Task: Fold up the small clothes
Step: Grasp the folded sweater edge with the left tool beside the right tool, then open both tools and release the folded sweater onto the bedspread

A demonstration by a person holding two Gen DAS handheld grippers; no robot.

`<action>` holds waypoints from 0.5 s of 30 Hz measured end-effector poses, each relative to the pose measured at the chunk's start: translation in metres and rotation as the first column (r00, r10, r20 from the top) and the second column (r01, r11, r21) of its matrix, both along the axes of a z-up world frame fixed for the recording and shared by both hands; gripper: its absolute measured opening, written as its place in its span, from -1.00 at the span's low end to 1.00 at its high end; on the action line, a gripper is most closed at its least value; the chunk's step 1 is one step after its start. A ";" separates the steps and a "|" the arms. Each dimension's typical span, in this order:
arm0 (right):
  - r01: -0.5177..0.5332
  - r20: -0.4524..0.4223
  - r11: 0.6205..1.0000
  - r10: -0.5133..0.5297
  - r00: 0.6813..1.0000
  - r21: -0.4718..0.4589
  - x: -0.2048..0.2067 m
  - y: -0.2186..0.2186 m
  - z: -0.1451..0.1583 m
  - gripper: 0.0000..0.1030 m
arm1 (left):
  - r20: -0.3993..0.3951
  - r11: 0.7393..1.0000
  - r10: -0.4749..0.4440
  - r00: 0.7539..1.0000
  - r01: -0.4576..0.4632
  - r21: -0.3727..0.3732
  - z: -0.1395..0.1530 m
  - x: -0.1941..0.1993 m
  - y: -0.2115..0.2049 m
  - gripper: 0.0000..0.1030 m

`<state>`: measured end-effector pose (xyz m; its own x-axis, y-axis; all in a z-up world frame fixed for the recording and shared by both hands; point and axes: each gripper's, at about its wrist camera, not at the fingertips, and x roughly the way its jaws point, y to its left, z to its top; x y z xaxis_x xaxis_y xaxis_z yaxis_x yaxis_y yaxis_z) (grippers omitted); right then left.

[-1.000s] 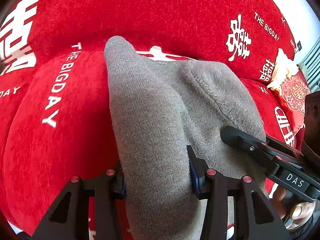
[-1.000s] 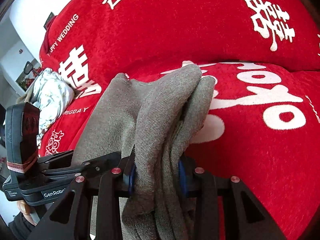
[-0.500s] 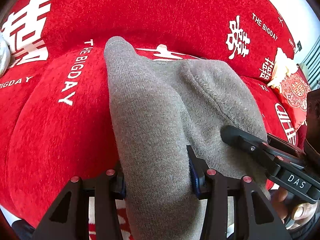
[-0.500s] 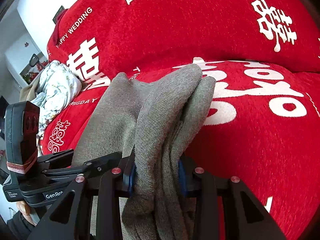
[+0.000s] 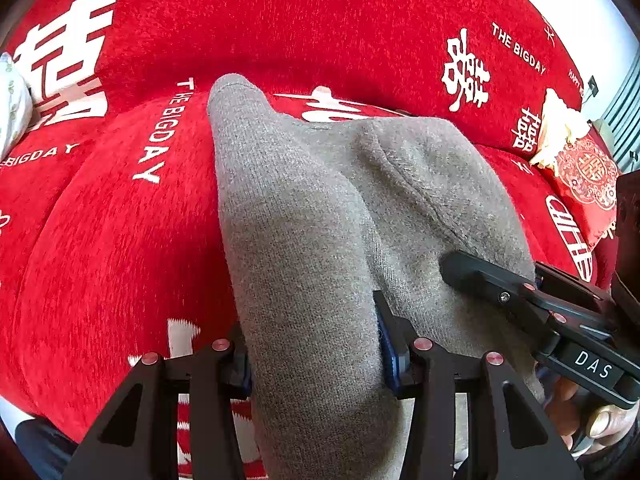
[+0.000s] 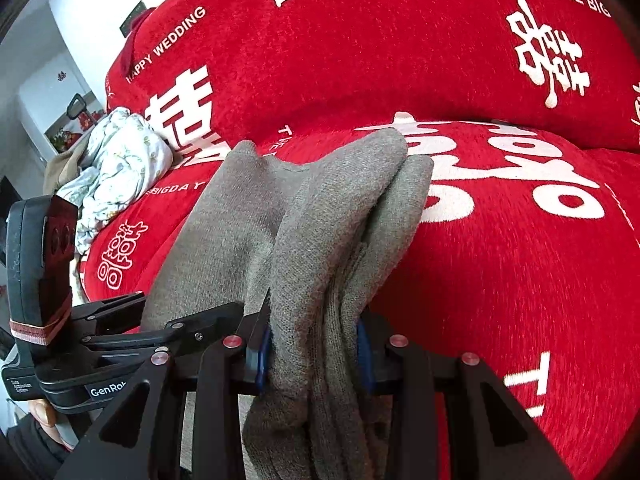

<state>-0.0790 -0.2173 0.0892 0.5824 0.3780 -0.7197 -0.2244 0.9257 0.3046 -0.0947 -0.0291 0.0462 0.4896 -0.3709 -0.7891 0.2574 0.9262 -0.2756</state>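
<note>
Left tongs (image 5: 316,354): clamping a thick fold of the grey knitted garment (image 5: 304,240). Right tongs (image 6: 314,354): gripping several bunched layers of the same garment, close alongside. Garment: hanging between both tongs, draping forward above the red plush sofa cover with white lettering (image 5: 120,240). Beyond, a crumpled white floral cloth (image 6: 116,160) is lying on the sofa.

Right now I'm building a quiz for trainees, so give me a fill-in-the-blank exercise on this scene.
1. Both tools grip one ____ knitted garment.
2. The sofa cover under it is ____ with white lettering.
3. In the right wrist view, the left tool sits to the ____ of the right tool.
4. The English words beside the left tool read THE ____.

Missing words: grey; red; left; BIGDAY
</note>
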 end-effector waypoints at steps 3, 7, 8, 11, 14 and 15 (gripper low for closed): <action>-0.002 0.006 1.000 0.002 1.000 -0.012 -0.005 0.002 -0.005 -0.29 | 0.011 1.000 0.003 1.000 -0.003 0.017 -0.004 -0.005 0.000 -0.07; 0.004 0.009 1.000 -0.004 1.000 -0.007 -0.008 0.001 -0.009 -0.29 | 0.029 1.000 0.001 1.000 -0.002 0.030 -0.006 -0.011 0.000 -0.07; 0.004 0.009 1.000 -0.004 1.000 -0.003 -0.009 0.000 -0.009 -0.29 | 0.031 1.000 0.001 1.000 -0.002 0.030 -0.006 -0.012 0.000 -0.06; 0.004 0.007 1.000 -0.004 1.000 -0.004 -0.010 -0.002 -0.012 -0.29 | 0.035 1.000 -0.001 0.999 0.000 0.028 -0.009 -0.014 0.002 -0.06; 0.010 0.002 1.000 -0.010 1.000 0.005 -0.012 -0.005 -0.017 -0.29 | 0.043 1.000 -0.005 0.999 0.004 0.024 -0.011 -0.016 0.005 -0.06; 0.012 0.001 1.000 -0.012 1.000 0.008 -0.012 -0.006 -0.018 -0.29 | 0.047 1.000 -0.007 0.999 0.005 0.026 -0.011 -0.017 0.005 -0.04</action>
